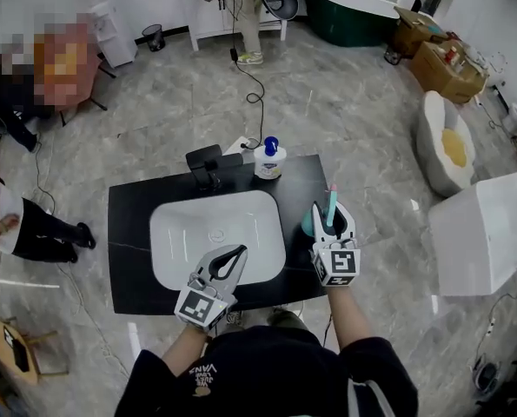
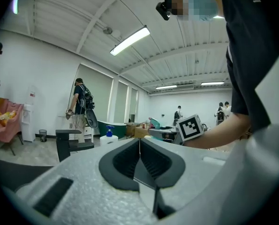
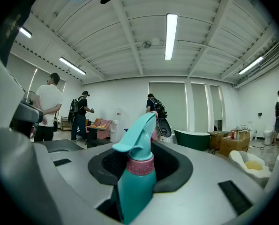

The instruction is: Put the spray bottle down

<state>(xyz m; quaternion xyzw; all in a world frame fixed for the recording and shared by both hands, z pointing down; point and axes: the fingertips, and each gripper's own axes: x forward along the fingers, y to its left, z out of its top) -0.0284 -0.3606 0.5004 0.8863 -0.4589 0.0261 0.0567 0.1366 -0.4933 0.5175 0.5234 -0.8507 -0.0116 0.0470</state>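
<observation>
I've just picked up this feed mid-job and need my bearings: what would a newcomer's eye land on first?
First, the teal spray bottle with its pink collar, upright and clamped in the right gripper at the right edge of the black countertop. Next, the white basin sunk in that countertop, with the left gripper shut and empty at its front rim. Behind the basin, a white pump bottle stands beside the black faucet.

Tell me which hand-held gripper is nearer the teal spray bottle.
Right. The right hand-held gripper is shut on the spray bottle; the left hand-held gripper hangs over the sink, apart from it.
</observation>
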